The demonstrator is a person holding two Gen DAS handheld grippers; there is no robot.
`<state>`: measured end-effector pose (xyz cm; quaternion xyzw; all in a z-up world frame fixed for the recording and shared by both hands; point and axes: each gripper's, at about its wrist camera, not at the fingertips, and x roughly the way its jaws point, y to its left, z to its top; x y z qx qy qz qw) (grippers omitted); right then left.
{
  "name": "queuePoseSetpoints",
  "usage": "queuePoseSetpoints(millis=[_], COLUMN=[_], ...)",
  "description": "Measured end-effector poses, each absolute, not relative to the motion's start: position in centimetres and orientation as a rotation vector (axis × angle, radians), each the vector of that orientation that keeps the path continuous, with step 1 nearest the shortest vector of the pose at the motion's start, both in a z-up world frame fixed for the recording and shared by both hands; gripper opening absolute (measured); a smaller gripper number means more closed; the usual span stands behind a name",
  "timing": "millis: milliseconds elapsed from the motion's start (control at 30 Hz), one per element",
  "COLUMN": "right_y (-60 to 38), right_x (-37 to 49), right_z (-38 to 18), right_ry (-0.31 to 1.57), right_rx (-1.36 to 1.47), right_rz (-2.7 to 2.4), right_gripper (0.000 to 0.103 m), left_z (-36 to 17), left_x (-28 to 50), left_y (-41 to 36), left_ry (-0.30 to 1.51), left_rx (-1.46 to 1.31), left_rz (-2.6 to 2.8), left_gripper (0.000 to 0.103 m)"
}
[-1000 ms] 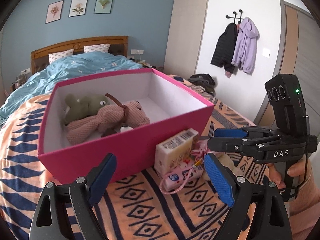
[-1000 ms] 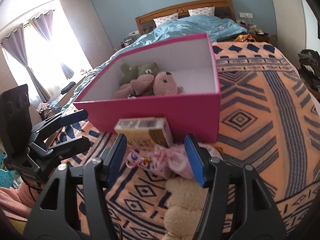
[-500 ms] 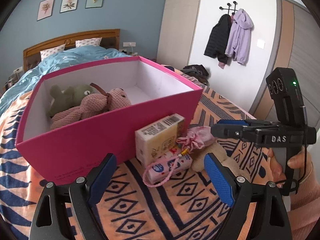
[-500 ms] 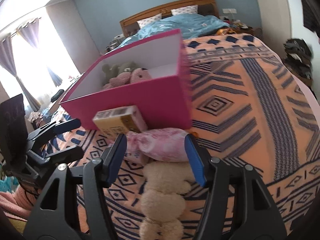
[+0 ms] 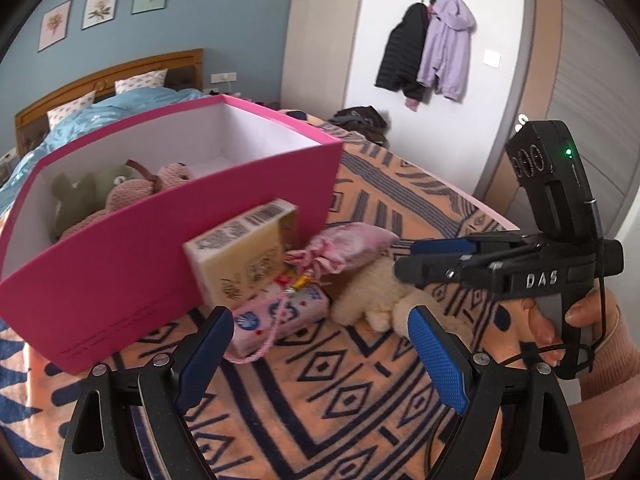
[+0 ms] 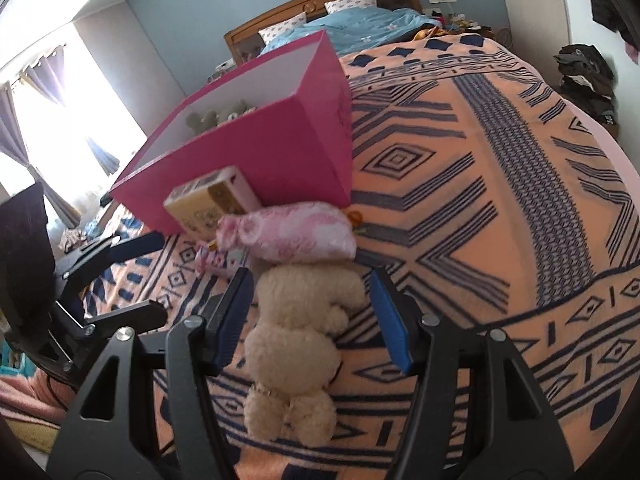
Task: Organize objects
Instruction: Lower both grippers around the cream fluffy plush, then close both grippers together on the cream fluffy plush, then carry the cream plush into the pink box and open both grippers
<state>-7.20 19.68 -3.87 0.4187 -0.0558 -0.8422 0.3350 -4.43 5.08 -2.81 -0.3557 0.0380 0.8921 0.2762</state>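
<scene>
From my left wrist view, left to right: pink box on the patterned blanket, open top, a green plush and a pink knitted plush lying inside. A cream carton leans on the box's front wall, a small pink packet with a cord lies below it, then a pink drawstring pouch, then a cream teddy. My left gripper is spread wide, nothing between the pads, packet just ahead of them. Far right, the right gripper seen side-on over the teddy, hand on its handle (jackets on the wall hooks show only here).

Right wrist view: left gripper at the left edge, spread. The box shows only the plush tops; carton, pouch touching the teddy's top end. Only this view shows the teddy lying lengthwise between my right gripper pads, which are part open, straddling it; left pad looks close to the fur, right pad apart, not pinching
</scene>
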Motion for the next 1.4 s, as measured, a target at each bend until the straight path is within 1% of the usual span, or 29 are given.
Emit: queuePoseSetpoints(millis=[267,400,500,600,700,867,1000,1067,1133,1167,1233,1267,1400], right_y=[17.8,17.8,17.9,18.2,18.8,19.2,18.6,18.2,17.6,17.5,17.2,17.1,16.1], right_x=[-7.1,-6.9,-6.3,-5.5,-5.0,-4.3,-4.2,-4.6,-5.1,-5.4,-6.1,-6.4,-7.7], right_z=[-5.7,-6.1,-5.8,-5.4,-4.7,-2.6,-0.6,0.2,1.0,1.3,2.1,2.5,3.7], right_ry=[-0.073,-0.073,-0.054,-0.045,-0.095,-0.158,-0.16,-0.177,-0.178,-0.181,-0.202,-0.205,-0.218], right_rx=[1.135,1.131,1.114,1.096,1.073,0.992,0.916,0.888,0.856,0.845,0.813,0.802,0.756], right_rz=[-2.154,-2.152,-2.138,-2.132,-2.104,-2.081,-2.078,-2.075,-2.085,-2.087,-2.084,-2.088,-2.083], right_gripper=[0.062,0.048,0.045,0.044,0.044,0.044,0.044,0.044,0.044,0.044,0.044,0.044,0.043], left_z=[-3.4,-3.6,-3.5,-3.5,-3.3,-2.2,-1.1,-0.6,-0.2,0.0,0.5,0.9,1.6], left_x=[-4.2,-4.1,-4.0,-3.7,-3.4,-2.9,-2.5,-2.7,-3.1,-3.3,-4.0,-4.4,-5.8], left_y=[6.0,6.0,6.2,6.4,6.3,6.3,6.3,6.2,6.2,6.0,6.0,5.8,5.3], left_ry=[0.098,0.09,0.079,0.077,0.046,0.012,0.002,-0.013,-0.018,-0.027,-0.04,-0.044,-0.071], left_rx=[-0.993,-1.007,-1.01,-1.007,-1.002,-0.964,-0.918,-0.903,-0.893,-0.889,-0.883,-0.875,-0.869], left_rz=[2.343,2.326,2.305,2.286,2.247,2.204,2.18,2.172,2.171,2.168,2.168,2.175,2.181], left_gripper=[0.091,0.091,0.091,0.09,0.09,0.09,0.09,0.087,0.077,0.074,0.064,0.063,0.05])
